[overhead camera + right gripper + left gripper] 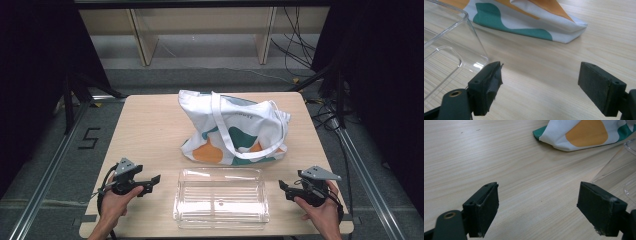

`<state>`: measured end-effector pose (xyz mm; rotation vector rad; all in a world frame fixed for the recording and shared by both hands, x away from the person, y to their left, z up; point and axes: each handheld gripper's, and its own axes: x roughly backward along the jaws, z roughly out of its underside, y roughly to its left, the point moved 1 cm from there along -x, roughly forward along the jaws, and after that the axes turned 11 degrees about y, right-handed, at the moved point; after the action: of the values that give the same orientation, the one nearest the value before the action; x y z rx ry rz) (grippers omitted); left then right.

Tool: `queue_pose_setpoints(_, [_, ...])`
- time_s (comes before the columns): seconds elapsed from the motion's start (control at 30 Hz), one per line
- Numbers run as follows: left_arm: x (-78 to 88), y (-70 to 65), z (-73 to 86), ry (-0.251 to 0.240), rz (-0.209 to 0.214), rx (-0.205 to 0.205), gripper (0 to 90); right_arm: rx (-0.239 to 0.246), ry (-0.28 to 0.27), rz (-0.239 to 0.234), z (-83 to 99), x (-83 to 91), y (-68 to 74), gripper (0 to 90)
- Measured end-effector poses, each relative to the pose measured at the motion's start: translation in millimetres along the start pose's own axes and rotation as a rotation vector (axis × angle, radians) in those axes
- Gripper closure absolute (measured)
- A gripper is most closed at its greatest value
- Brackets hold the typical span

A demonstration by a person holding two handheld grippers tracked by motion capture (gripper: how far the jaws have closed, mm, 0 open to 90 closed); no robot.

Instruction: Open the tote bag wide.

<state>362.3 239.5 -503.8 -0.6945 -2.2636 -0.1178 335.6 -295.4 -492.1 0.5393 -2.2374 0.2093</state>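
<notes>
A white tote bag (235, 129) with orange and green patches and long white straps lies on the far half of the wooden table (150, 125). In front of it sits a clear plastic box (220, 198), nothing visible inside. My left gripper (152, 182) rests at the box's left, jaws wide apart over bare wood. The left gripper view shows a corner of the bag (579, 133) and the box edge (621, 167). My right gripper (283, 189) sits at the box's right, also open and holding nothing. Its view shows the bag's corner (531, 20) and the box wall (451, 42).
Metal rails (55, 160) run along both sides of the table. A wooden shelf frame (200, 30) and loose cables (300, 45) lie beyond the far edge. Bare wood stretches left of the bag.
</notes>
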Motion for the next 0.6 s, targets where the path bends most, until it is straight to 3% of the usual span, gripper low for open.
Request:
queue_pose_setpoints(0.07, [0.2,-0.5,0.2,0.002,-0.001,0.006,16.6,0.001,-0.001,0.002,-0.1,0.3,0.1,20.3])
queue_pose_setpoints(0.1, [0.3,-0.7,0.2,0.000,-0.002,0.005,16.6,-0.030,0.001,-0.009,0.2,1.4,2.9,20.3])
queue_pose_setpoints(0.2, [0.9,-0.6,-0.6,-0.005,-0.005,-0.016,16.8,-0.020,-0.008,0.003,-0.3,1.3,1.8,20.7])
queue_pose_setpoints(0.3, [0.6,-1.3,-0.3,-0.003,-0.001,-0.006,16.8,0.005,-0.023,0.004,-0.8,1.4,-1.4,20.5])
queue_pose_setpoints(0.33, [0.6,-1.2,-0.4,-0.004,-0.004,-0.009,16.8,-0.034,-0.012,-0.001,-0.7,2.3,2.1,20.5])
queue_pose_setpoints(0.37, [0.6,-1.7,-0.5,-0.004,-0.003,-0.001,16.8,-0.005,-0.018,-0.004,-1.3,3.2,-1.1,20.1])
queue_pose_setpoints(0.43, [0.2,-2.3,-0.4,-0.004,0.001,0.006,16.8,-0.001,-0.028,0.005,-1.4,2.5,-1.5,20.1])
queue_pose_setpoints(0.47, [0.1,-2.1,-0.3,-0.005,0.001,0.006,17.0,-0.032,-0.028,0.000,-2.4,4.9,1.1,20.1])
queue_pose_setpoints(0.5, [0.7,-0.8,-0.7,-0.003,-0.004,-0.017,17.0,-0.032,-0.028,0.000,-2.4,4.9,1.1,20.1])
queue_pose_setpoints(0.53, [0.4,-2.0,-0.6,-0.006,0.001,0.002,17.4,-0.008,-0.043,0.002,-4.5,6.4,-1.5,20.4])
queue_pose_setpoints(0.57, [0.1,-2.0,-0.5,-0.008,0.003,0.002,17.5,-0.039,-0.030,-0.004,-5.2,8.7,1.9,21.4])
queue_pose_setpoints(0.6, [0.1,-2.0,-0.5,-0.008,0.003,0.002,17.5,-0.039,-0.045,-0.013,-6.9,9.5,2.5,22.6])
